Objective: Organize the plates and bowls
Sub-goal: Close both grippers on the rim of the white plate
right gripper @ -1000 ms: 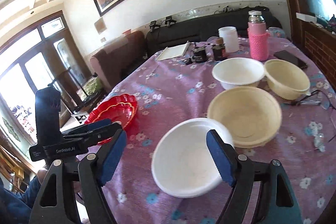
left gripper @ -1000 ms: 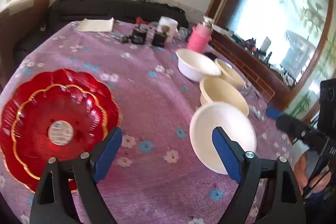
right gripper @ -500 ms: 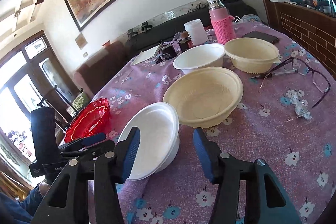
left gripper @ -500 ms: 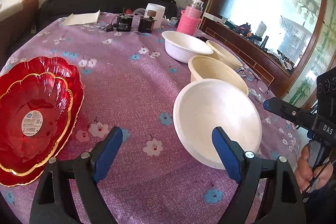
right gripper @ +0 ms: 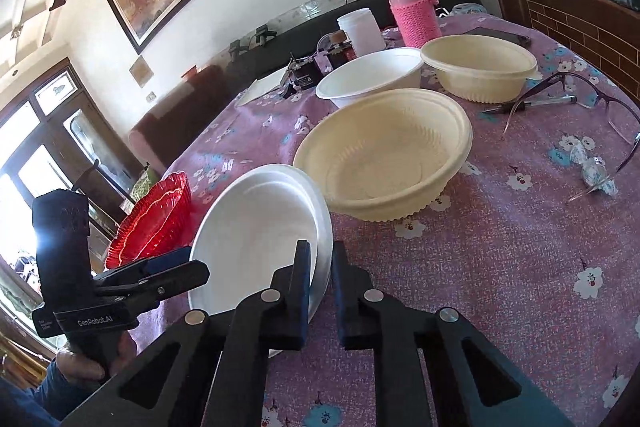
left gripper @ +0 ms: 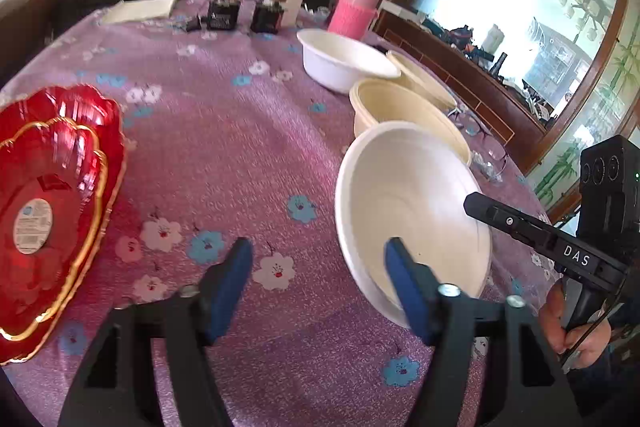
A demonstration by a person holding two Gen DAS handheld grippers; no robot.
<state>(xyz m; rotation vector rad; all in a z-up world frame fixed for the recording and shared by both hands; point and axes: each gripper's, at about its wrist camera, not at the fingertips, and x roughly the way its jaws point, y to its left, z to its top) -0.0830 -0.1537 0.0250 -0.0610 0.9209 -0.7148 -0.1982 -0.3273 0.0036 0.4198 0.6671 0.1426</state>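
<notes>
My right gripper (right gripper: 321, 269) is shut on the rim of a white bowl (right gripper: 256, 227), which is tilted up on the purple flowered tablecloth; it also shows in the left wrist view (left gripper: 408, 203). My left gripper (left gripper: 318, 267) is open and empty, just left of that bowl. Two stacked red scalloped plates (left gripper: 48, 203) lie at the left. A cream bowl (right gripper: 384, 151) sits behind the white bowl, then another white bowl (right gripper: 372, 75) and a second cream bowl (right gripper: 480, 67).
Eyeglasses (right gripper: 580, 99), a pen (right gripper: 528, 105) and wrappers (right gripper: 596, 171) lie at the right. A pink bottle (right gripper: 412, 7), white jar (right gripper: 362, 29), dark jars (left gripper: 266, 17) and a notebook (left gripper: 140, 9) stand at the far edge.
My right gripper has closed on the white bowl's rim and the bowl has tipped up. My left gripper has narrowed and come closer to the bowl.
</notes>
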